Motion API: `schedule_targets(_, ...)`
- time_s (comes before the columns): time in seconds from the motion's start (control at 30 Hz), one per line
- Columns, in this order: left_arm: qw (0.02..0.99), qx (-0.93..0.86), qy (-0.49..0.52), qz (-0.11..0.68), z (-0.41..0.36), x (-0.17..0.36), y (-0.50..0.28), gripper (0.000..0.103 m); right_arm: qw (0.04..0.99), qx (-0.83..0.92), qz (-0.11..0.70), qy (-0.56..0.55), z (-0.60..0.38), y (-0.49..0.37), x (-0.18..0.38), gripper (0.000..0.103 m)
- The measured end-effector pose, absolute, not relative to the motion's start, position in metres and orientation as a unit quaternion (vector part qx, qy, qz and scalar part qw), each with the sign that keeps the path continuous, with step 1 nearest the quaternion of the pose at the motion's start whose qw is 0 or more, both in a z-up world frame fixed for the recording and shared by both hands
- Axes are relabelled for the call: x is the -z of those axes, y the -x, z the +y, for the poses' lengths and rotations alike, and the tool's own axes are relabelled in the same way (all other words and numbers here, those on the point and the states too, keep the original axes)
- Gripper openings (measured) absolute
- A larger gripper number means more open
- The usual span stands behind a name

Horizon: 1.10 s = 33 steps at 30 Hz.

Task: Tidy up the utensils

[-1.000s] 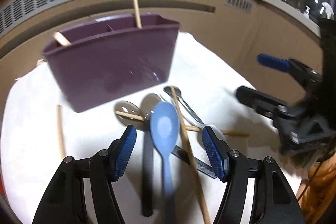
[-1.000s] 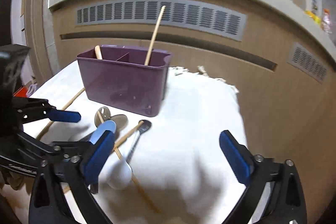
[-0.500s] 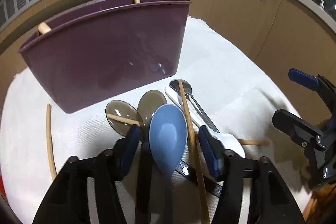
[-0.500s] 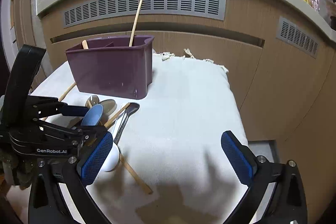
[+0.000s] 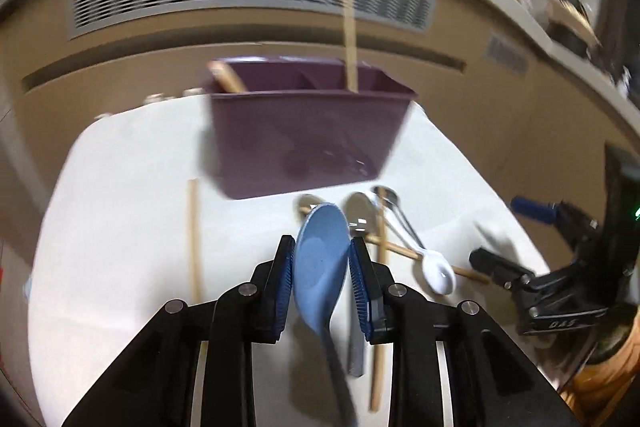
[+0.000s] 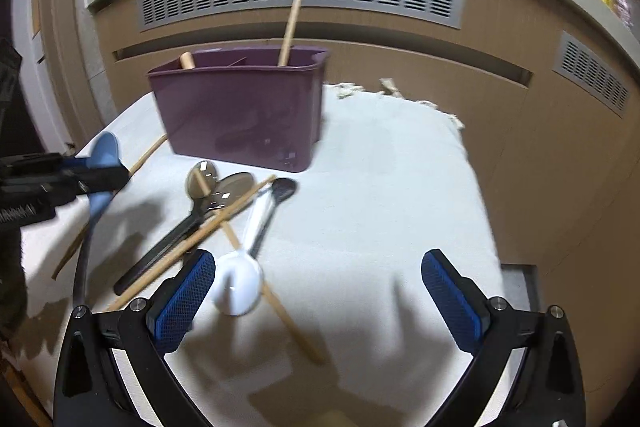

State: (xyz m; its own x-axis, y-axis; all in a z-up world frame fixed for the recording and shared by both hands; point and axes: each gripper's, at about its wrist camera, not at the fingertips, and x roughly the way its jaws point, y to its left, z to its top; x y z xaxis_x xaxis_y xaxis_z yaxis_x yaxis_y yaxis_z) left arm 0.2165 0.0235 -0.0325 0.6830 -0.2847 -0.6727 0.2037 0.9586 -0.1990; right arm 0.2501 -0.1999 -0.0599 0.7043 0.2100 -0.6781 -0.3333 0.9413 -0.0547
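Between the left gripper's [image 5: 320, 277] jaws in the left wrist view: blue spoon [image 5: 320, 267], bowl pinched by both blue pads, jaws closing on it, handle trailing down toward the camera. Spoon looks lifted off the white cloth [image 5: 120, 227] on the table. Straight ahead of the jaws: purple caddy [image 5: 308, 135], upright, one tall wooden stick [image 5: 350, 39] standing in its right compartment, a short wooden handle [image 5: 228, 81] leaning in the left one. Just past the jaw tips and to their right: loose pile of metal spoons [image 5: 360, 215], a white spoon [image 5: 438, 271] and crossed chopsticks [image 5: 382, 259]. Left of the jaws: single chopstick [image 5: 194, 239] flat on the cloth. Far right: right gripper [image 5: 516, 239], blurred.

Right wrist view: right gripper's [image 6: 316, 301] jaws spread wide, nothing between them, only cloth [image 6: 380, 187]. White spoon [image 6: 240, 283] sits just beside the left jaw, touching a chopstick [image 6: 280, 307] that runs under it. Ahead and left of the jaws: pile of dark spoons [image 6: 216, 187]. Farther ahead: caddy [image 6: 240, 119] with the stick [image 6: 294, 15]. Far left: left gripper [image 6: 80, 175] holding the blue spoon [image 6: 104, 151] above the cloth, well apart from the caddy.
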Motion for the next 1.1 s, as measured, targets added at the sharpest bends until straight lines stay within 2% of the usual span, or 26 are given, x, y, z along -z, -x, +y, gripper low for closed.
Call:
schedule_targets(0.2, 0.923, 0.102, 0.093, 0.359, 0.059, 0.032, -0.203, 0.028, 0.909, -0.181, 0.359, 0.106, -0.164, -0.261, 0.057, 0.102)
schedule_targets(0.23, 0.924, 0.101, 0.094, 0.357, 0.059, 0.032, -0.203, 0.028, 0.908, -0.186, 0.358, 0.109, -0.158, -0.263, 0.055, 0.098)
schedule_targets(0.33, 0.925, 0.093, 0.1, 0.355, 0.065, 0.034, -0.2, 0.028, 0.898, -0.21, 0.367, 0.119, -0.131, -0.28, 0.052, 0.079)
schedule_targets(0.4, 0.922, 0.083, 0.114, 0.36, 0.077, 0.036, -0.199, 0.028, 0.89, -0.216, 0.383, 0.118, -0.119, -0.291, 0.056, 0.072)
schedule_targets(0.47, 0.919, 0.064, 0.123, 0.368, 0.089, 0.041, -0.199, 0.028, 0.881, -0.212, 0.405, 0.119, -0.108, -0.307, 0.066, 0.059)
schedule_targets(0.57, 0.914, 0.041, 0.135, 0.38, 0.105, 0.05, -0.198, 0.029, 0.873, -0.193, 0.436, 0.106, -0.103, -0.327, 0.079, 0.047)
schedule_targets(0.73, 0.905, 0.026, 0.152, 0.395, 0.116, 0.062, -0.198, 0.033, 0.869, -0.165, 0.459, 0.088, -0.1, -0.345, 0.087, 0.046)
schedule_targets(0.8, 0.904, 0.026, 0.152, 0.399, 0.114, 0.064, -0.198, 0.04, 0.867, -0.159, 0.464, 0.086, -0.099, -0.343, 0.086, 0.046)
schedule_targets(0.97, 0.903, 0.036, 0.145, 0.402, 0.107, 0.064, -0.199, 0.043, 0.866, -0.161, 0.464, 0.098, -0.094, -0.334, 0.094, 0.045)
schedule_targets(1.0, 0.903, 0.037, 0.142, 0.403, 0.106, 0.064, -0.198, 0.046, 0.865, -0.162, 0.464, 0.096, -0.095, -0.335, 0.093, 0.043)
schedule_targets(1.03, 0.903, 0.038, 0.139, 0.404, 0.104, 0.063, -0.198, 0.047, 0.863, -0.17, 0.468, 0.085, -0.098, -0.335, 0.092, 0.036)
schedule_targets(1.1, 0.903, 0.04, 0.132, 0.407, 0.1, 0.063, -0.198, 0.049, 0.862, -0.175, 0.468, 0.08, -0.103, -0.334, 0.092, 0.034)
